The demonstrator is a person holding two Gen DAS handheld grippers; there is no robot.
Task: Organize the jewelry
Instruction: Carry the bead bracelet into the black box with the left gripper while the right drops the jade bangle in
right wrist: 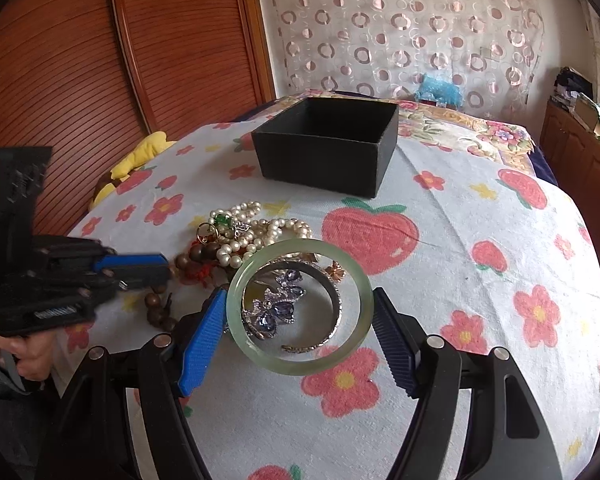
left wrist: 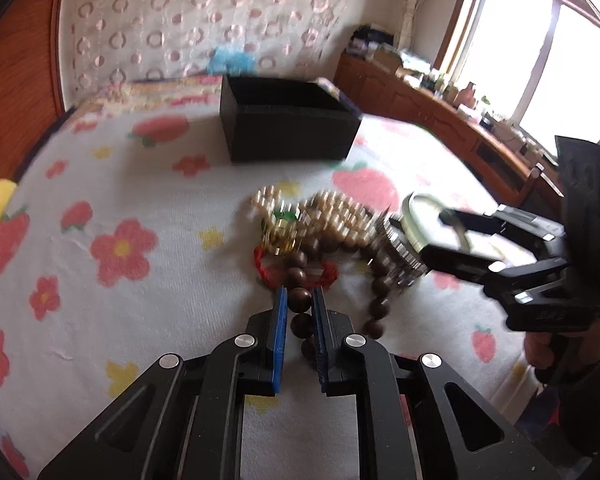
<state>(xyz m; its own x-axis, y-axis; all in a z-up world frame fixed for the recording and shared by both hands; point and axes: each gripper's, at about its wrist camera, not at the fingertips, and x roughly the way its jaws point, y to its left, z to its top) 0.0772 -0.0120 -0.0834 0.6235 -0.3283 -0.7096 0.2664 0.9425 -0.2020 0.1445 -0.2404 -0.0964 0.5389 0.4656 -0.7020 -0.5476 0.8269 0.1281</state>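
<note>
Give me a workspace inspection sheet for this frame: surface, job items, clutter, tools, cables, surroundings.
Surface: floral bedsheet with strawberry print, on a bed.
Job's things: black open box at the far side, looks empty; pile with pearl necklace, brown bead bracelet, jade bangle, silver bangle, blue-stone brooch.
Clutter: yellow plush at the bed edge.
Tools: left tool shut on the brown bead bracelet; right tool clamps the jade bangle across its width.
Cables: nothing seen.
Surroundings: wooden wardrobe doors, ring-pattern curtain, low cabinet under a window.
</note>
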